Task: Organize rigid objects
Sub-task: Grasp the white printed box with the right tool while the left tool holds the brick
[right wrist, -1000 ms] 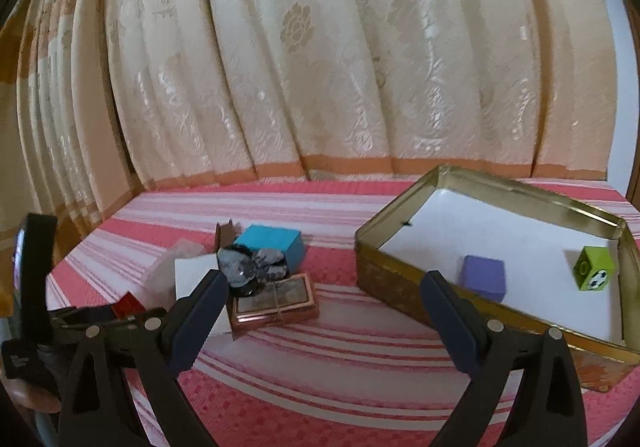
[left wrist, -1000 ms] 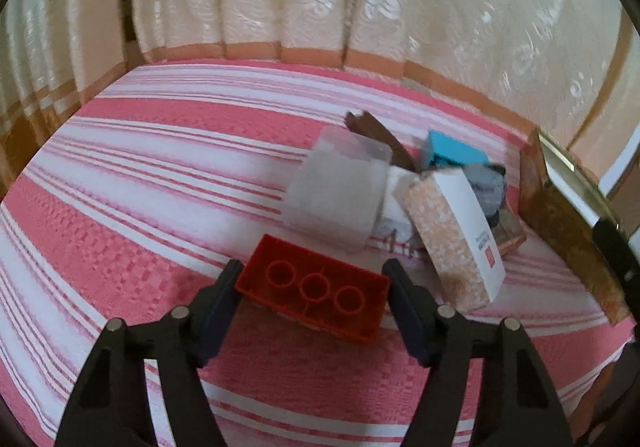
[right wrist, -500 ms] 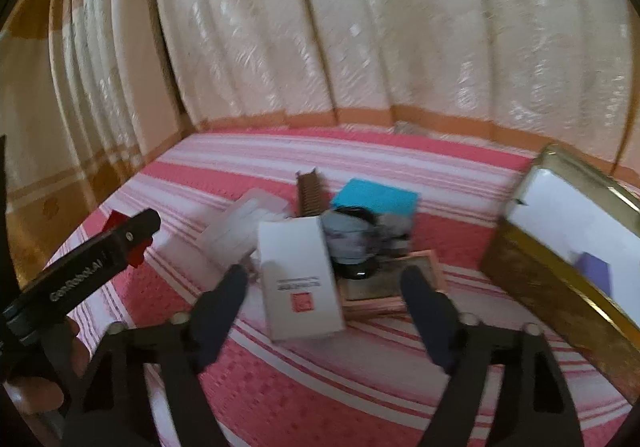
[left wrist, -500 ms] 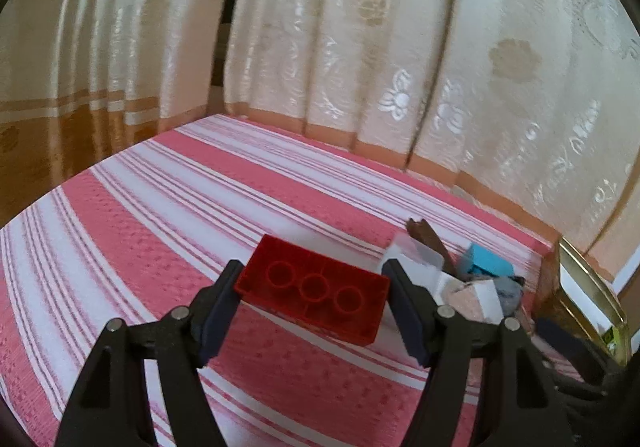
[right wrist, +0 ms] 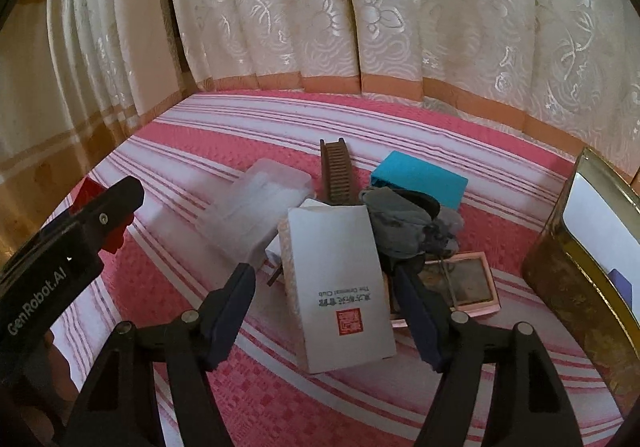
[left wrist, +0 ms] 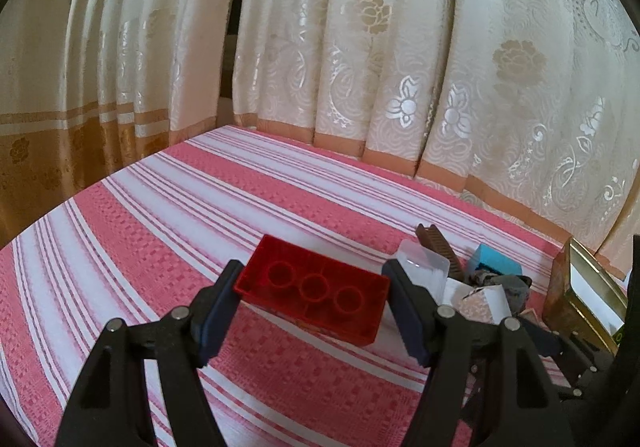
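My left gripper [left wrist: 314,287] is shut on a red toy brick [left wrist: 316,291], held hollow side up above the striped cloth. In the right wrist view that gripper [right wrist: 100,215] shows at the left with a corner of the red brick [right wrist: 90,189]. My right gripper [right wrist: 324,287] hangs over a pile, and its jaws are closing. A white carton with a red seal [right wrist: 336,287] lies between its fingers, with a gap on each side. A gold tin [right wrist: 580,247] stands at the right edge.
The pile also holds a clear plastic case [right wrist: 260,211], a brown comb [right wrist: 338,175], a teal box [right wrist: 420,183], a grey lumpy thing [right wrist: 400,223] and a pink-framed picture [right wrist: 460,283]. Curtains close off the back. Pink striped cloth [left wrist: 200,215] stretches to the left.
The right gripper has swung left from the tin to the pile, dropped around the white carton and narrowed its jaws. The left gripper has lifted and turned with the brick.
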Demonstrator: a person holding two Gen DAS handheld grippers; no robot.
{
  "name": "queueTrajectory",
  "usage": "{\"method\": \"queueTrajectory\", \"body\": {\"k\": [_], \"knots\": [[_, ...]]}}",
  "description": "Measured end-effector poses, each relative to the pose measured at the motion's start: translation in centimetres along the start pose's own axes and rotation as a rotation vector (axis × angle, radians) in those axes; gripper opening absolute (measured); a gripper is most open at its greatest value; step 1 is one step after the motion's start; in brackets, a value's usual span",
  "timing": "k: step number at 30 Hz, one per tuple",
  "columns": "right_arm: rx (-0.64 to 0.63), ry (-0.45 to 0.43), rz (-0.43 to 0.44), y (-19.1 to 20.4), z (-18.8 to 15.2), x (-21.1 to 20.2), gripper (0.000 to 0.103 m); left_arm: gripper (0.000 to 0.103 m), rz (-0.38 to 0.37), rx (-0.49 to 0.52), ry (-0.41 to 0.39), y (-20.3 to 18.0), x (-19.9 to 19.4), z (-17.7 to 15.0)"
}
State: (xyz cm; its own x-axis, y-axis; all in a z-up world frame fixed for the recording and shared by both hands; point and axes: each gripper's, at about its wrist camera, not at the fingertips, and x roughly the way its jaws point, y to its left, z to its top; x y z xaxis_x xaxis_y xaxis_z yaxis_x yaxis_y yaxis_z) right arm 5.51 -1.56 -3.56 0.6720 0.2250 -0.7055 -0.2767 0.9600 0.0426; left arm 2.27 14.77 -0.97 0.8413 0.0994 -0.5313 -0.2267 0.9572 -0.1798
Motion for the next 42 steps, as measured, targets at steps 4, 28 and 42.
{"method": "queueTrajectory", "body": {"k": [4,28,42], "knots": [[-0.025,0.000,-0.039,0.1,-0.1,-0.3,0.048,0.071,0.001,-0.002,0.003,0.1,0.0,0.0],[0.045,-0.327,0.001,-2.3,0.1,-7.7,0.044,0.071,0.033,0.049,-0.085,-1.1,-1.5,-0.2],[0.052,-0.370,-0.078,-5.1,-0.8,-9.6,0.044,0.071,0.005,0.083,-0.104,-4.3,-2.6,-0.9]]}}
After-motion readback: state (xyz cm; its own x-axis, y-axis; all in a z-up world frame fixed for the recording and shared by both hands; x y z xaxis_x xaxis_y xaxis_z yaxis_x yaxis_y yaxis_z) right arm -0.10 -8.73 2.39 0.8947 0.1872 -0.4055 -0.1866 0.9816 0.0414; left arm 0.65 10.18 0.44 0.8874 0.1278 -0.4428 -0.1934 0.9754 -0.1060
